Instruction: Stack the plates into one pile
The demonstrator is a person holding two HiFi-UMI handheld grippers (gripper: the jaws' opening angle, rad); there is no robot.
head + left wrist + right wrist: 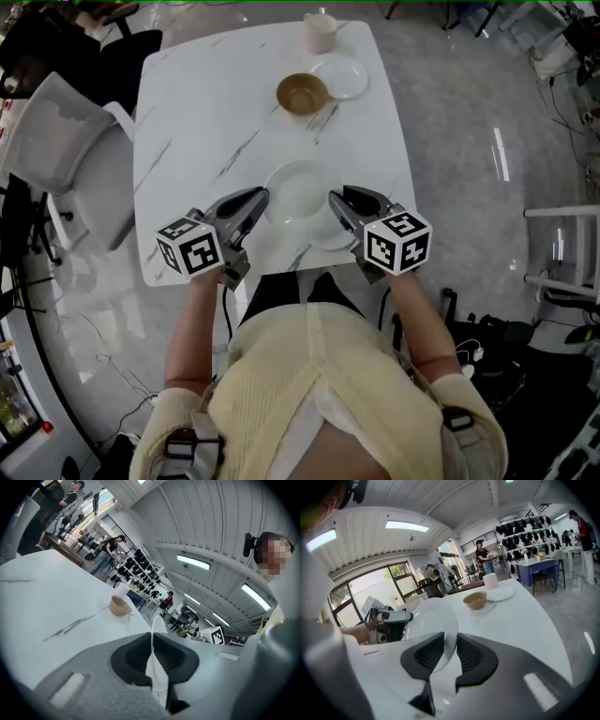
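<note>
Head view first: the white plate [298, 190] sits near the front edge of the marble table [202, 122], caught between both tools. The left gripper [263, 196] is at its left rim, the right gripper [334, 200] at its right rim. Far across the table we have a brown bowl [302, 94], a second plate [341, 77] just beside it, and a pale cup [320, 32] beyond (all three well apart from the action). A grey chair [58, 150] stands off the table's left side.

Over to the left gripper view: the plate shows edge-on as a thin white line, and both dark pads are clamped tight on that rim.

Now the right gripper view: the plate is tilted, its face turned to the camera, the left gripper on its far rim. Its near rim runs between these jaws, but they stand apart, with a dark sliver of gap beside the rim, so there is no squeeze here.
</note>
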